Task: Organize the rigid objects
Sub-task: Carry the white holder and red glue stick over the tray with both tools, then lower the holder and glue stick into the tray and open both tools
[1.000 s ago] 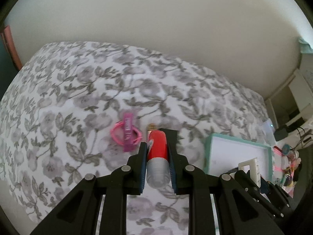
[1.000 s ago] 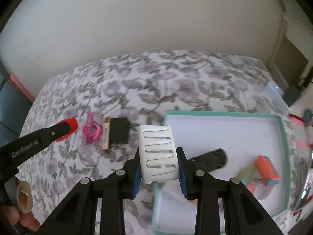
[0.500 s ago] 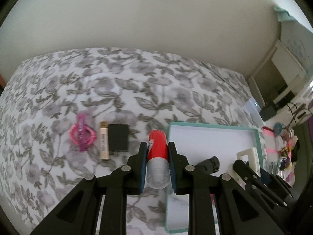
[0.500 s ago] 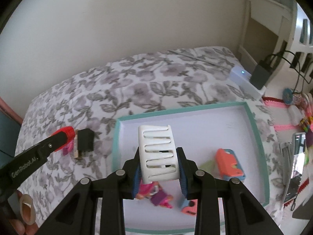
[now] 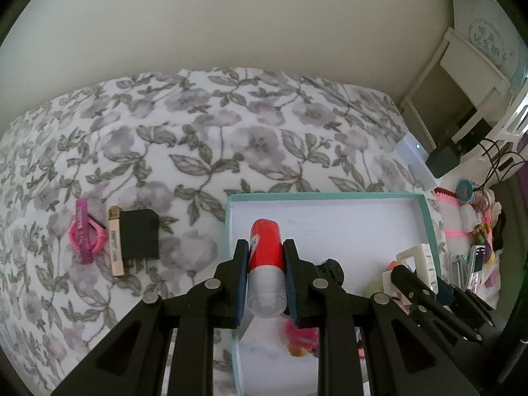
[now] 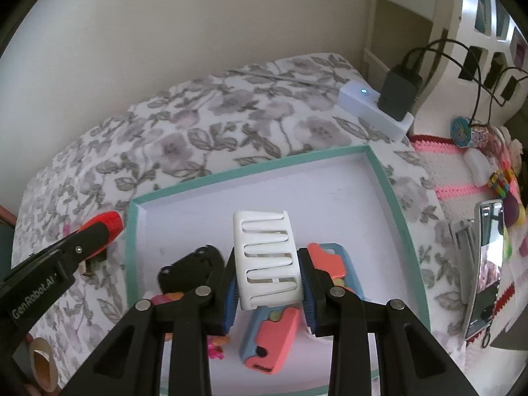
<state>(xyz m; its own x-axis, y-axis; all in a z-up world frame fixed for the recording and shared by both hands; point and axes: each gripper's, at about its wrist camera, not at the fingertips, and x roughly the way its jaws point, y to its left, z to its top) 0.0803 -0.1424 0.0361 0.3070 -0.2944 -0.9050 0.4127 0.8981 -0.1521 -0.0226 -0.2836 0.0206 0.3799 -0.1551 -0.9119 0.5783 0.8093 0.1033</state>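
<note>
A: What is shown from the left wrist?

B: The left gripper [image 5: 265, 272] is seen closed on a red glue stick [image 5: 265, 264], which is clamped between the two pads with its clear cap end toward the camera. The stick is held above the near left corner of a teal-rimmed tray [image 5: 429, 217] that lies on a bed with a floral cover [image 5: 231, 138]. To the left of the tray, on the cover, a black plug adapter [image 5: 138, 234], a small beige lighter [image 5: 115, 241] touching it, and a pink ring [image 5: 86, 236] just beside that are laid in a row. The white clip can be made out at the right edge, over the tray.

A: And from the right wrist?

B: The right gripper [image 6: 269, 270] is seen clamped on a white slotted clip [image 6: 267, 260], held over the middle of the tray [image 6: 389, 184]. Beneath it, inside the tray, a black object [image 6: 191, 269] and two coral and blue pieces [image 6: 274, 340] are lying; small pink and orange bits are partly hidden by the fingers. The red tip of the glue stick [image 6: 107, 221] is seen at the left, just outside the tray's rim as pictured. A white power strip [image 6: 373, 105] with a black charger is set past the tray's far corner, and a phone [image 6: 488, 264] is propped to the right
</note>
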